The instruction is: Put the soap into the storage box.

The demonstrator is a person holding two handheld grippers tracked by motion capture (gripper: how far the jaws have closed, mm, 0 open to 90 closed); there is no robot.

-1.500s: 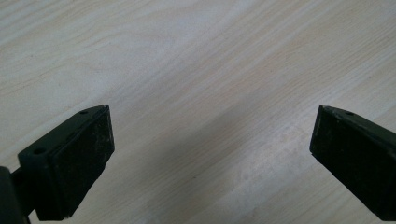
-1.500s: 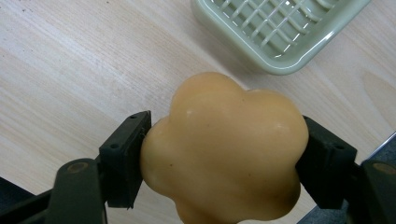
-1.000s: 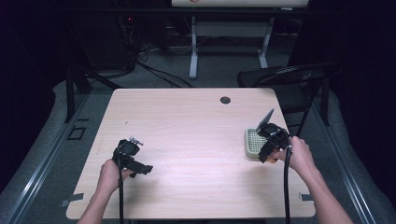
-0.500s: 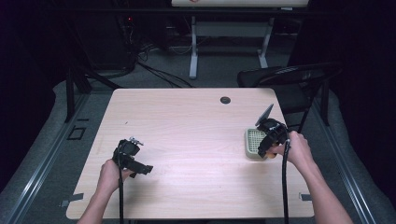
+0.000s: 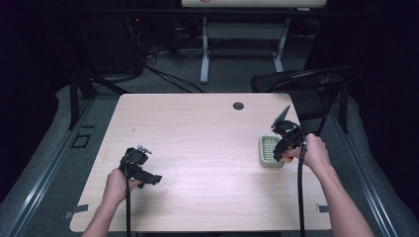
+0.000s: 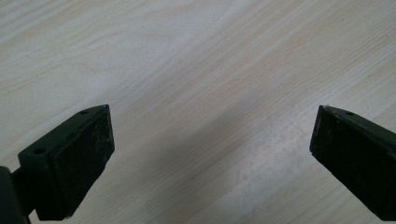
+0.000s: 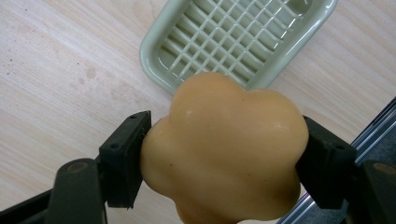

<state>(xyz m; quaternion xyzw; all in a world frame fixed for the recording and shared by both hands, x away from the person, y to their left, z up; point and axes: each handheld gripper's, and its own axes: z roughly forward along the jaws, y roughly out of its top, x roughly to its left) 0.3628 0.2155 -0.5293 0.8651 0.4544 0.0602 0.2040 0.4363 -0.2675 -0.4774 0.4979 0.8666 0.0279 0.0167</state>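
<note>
My right gripper (image 7: 224, 161) is shut on a peach-coloured, flower-shaped soap (image 7: 224, 154), one pad on each side of it. Just beyond the soap a pale green soap dish (image 7: 243, 39) with a grid bottom lies on the wooden table, nothing in it. In the high view the right gripper (image 5: 282, 147) hangs over the near right part of the soap dish (image 5: 267, 149), close to the table's right edge. At the front left, my left gripper (image 5: 148, 177) rests low over the table. Its jaws (image 6: 212, 158) stand wide open over bare wood.
A round cable hole (image 5: 238, 105) sits near the far edge of the table (image 5: 197, 138). A black chair (image 5: 306, 81) stands just off the far right corner. Cables and a white desk frame (image 5: 204, 54) lie on the floor behind.
The right hand has shifted slightly toward the far side with the soap still gripped. The left hand has stayed put.
</note>
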